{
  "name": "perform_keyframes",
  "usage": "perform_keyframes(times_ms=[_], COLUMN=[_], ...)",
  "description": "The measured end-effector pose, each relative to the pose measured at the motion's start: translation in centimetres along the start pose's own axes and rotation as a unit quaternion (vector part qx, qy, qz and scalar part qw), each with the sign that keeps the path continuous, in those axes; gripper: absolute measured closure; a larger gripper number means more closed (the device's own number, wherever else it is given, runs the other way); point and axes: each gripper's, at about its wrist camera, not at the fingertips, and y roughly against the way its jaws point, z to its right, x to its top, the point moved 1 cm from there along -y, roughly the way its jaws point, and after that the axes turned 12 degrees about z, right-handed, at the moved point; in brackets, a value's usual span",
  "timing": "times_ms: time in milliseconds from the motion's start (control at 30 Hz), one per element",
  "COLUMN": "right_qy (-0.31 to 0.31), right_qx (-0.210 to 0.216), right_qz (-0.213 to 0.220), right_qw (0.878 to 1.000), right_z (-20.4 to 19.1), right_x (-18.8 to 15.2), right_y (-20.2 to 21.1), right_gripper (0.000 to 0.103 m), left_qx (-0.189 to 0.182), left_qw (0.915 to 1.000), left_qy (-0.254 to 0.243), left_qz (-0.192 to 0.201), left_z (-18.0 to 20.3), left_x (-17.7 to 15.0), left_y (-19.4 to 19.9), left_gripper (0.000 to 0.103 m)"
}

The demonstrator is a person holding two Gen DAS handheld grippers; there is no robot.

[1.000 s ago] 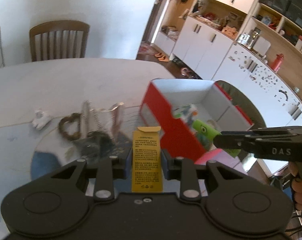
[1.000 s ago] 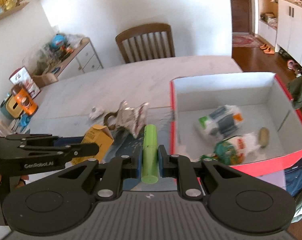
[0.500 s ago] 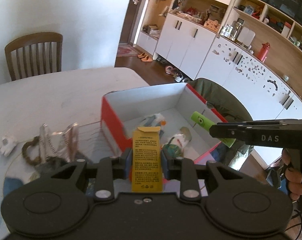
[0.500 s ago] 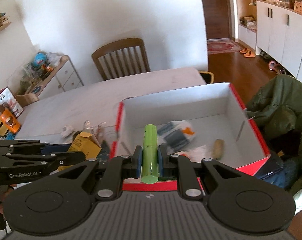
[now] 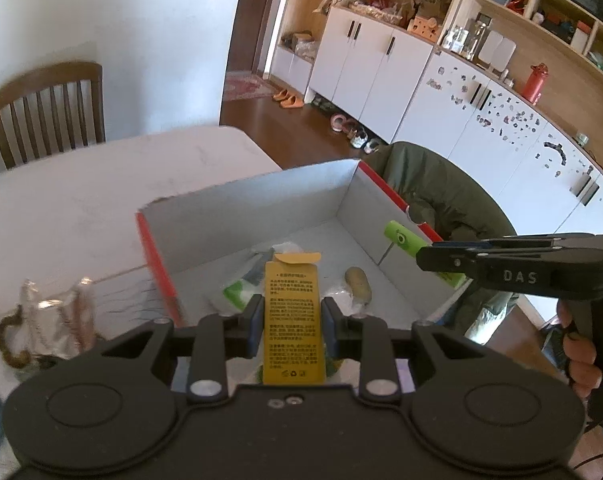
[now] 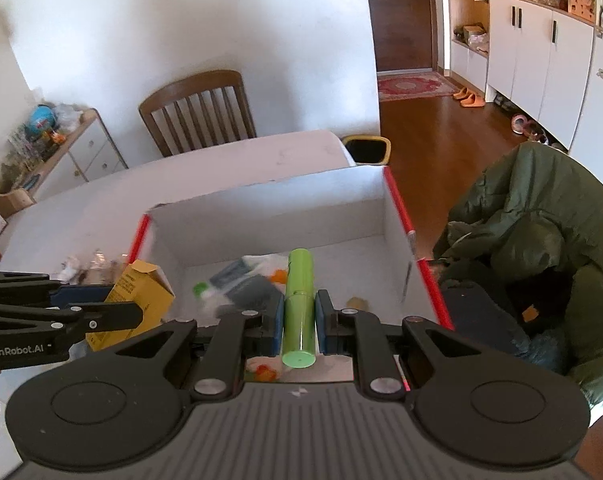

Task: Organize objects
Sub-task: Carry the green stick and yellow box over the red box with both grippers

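My left gripper (image 5: 292,320) is shut on a yellow carton (image 5: 293,320) with printed text, held over the near end of the red box (image 5: 237,208) with white inside walls. My right gripper (image 6: 298,314) is shut on a green tube (image 6: 299,304), also above the box. In the left wrist view the right gripper (image 5: 425,254) comes in from the right with the green tube (image 5: 401,236) poking out over the box's right wall. In the right wrist view the left gripper (image 6: 135,314) holds the yellow carton (image 6: 137,300) at the box's left wall. Snack packets (image 5: 241,292) lie on the box floor.
A clear wrapper and a brown ring-shaped item (image 5: 9,336) lie on the white table (image 5: 81,184) left of the box. A green jacket (image 6: 529,232) hangs over a chair at the right. A wooden chair (image 6: 197,112) stands at the far side.
Both grippers have swung right from the table's clutter to above the open box, each keeping its object. The box interior now fills the middle of both views.
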Motion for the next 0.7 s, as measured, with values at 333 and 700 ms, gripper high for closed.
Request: perform_keyframes(times_ms=[333,700], right_qy=[0.026,0.050], right_qx=[-0.003,-0.005], right_qz=[-0.032,-0.068], right_qw=[0.999,0.996], right_z=[2.0,2.3], right_x=[-0.2,-0.7], right_y=[-5.5,-9.8], right_gripper=[0.088,0.088], left_qx=[0.013,0.022], left_qw=[0.9995,0.9976], left_qy=[-0.010,-0.042], left_qz=[-0.028,-0.051], left_z=[1.3,2.4], left_x=[0.3,0.1], left_y=[-5.6,-9.6], left_gripper=[0.074,0.074])
